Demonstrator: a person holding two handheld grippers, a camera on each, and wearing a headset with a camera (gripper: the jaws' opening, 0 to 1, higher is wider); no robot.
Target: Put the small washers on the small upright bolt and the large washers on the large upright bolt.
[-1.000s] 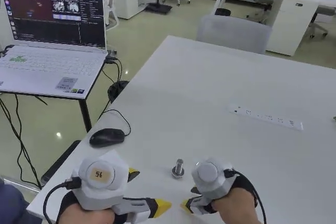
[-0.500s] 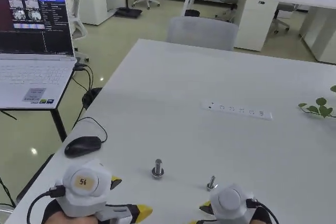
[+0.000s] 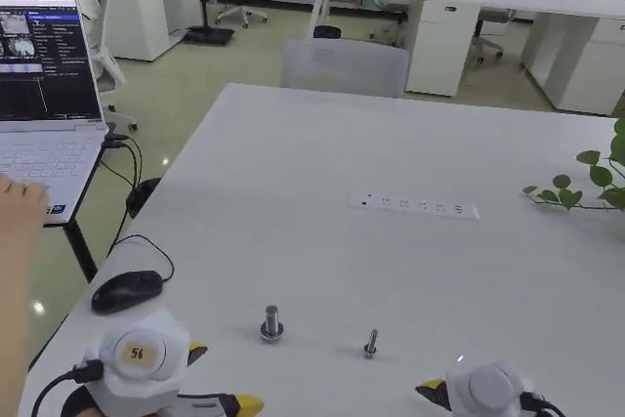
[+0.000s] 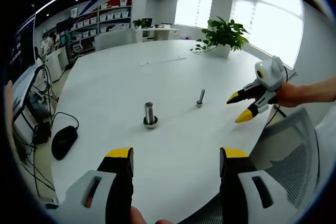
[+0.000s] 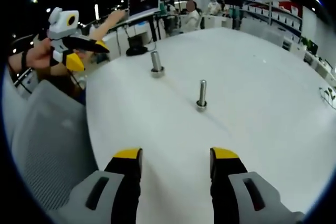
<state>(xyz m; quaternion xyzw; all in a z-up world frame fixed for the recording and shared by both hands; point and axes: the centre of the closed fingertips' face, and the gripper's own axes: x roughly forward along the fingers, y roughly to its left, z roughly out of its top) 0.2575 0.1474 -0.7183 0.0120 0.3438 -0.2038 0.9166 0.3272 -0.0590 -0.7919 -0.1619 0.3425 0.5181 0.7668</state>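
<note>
The big bolt (image 3: 271,323) and small bolt (image 3: 371,343) stand near the table (image 3: 391,144) edge. The left gripper (image 4: 176,153) and right gripper (image 5: 170,153) spread their fingers (image 4: 119,156) wide, holding nothing.

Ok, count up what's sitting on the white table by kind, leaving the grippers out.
Bolts: 2, the large bolt and the small bolt
Power strip: 1
Mouse: 1
Plant: 1
Total: 5
</note>
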